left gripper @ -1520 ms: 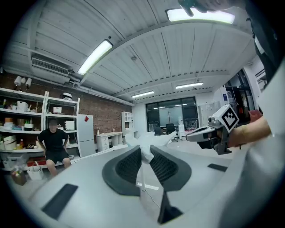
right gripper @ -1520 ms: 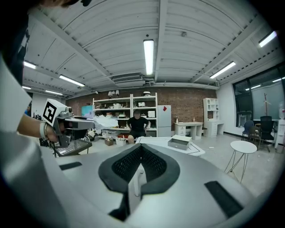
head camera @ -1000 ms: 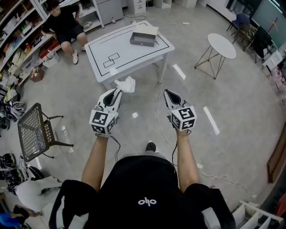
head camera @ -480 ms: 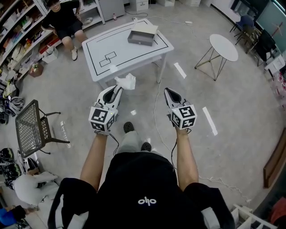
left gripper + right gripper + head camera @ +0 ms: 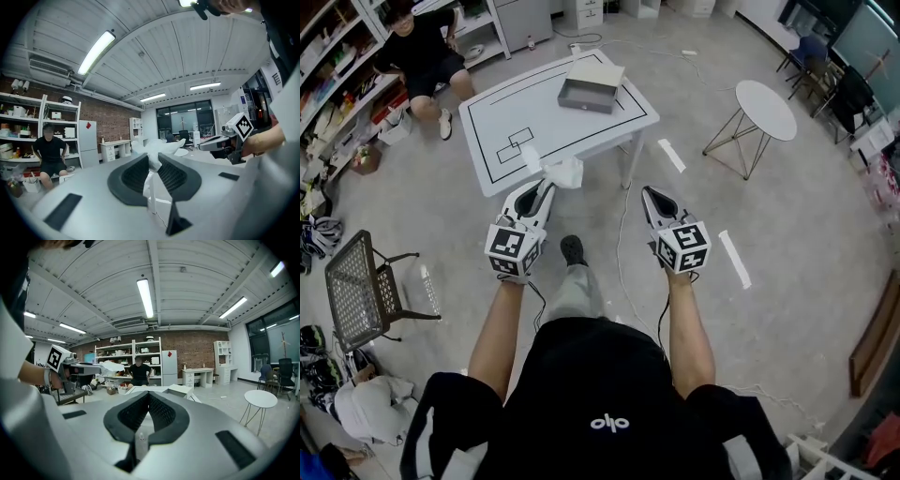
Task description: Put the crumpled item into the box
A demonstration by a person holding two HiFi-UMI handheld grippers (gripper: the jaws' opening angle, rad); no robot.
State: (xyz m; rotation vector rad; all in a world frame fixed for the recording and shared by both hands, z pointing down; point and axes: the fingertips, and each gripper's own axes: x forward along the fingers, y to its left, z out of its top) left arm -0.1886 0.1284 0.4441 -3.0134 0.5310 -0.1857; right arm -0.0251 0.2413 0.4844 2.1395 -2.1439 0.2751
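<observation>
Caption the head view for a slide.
Left claw grips crumpled paper short of the table with the box; right claw shut, empty.

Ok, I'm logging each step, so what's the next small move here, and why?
Probably step closer and carry the left gripper forward over the table toward the box. It is shut on the crumpled paper, but the box sits at the table's far side, well beyond the paper.

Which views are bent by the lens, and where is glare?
Both gripper views: strong fisheye, black rounded corners, curved ceiling beams. Left gripper view: the long ceiling tube lamp burns out white. Head view: even light, no glare, milder bending.
</observation>
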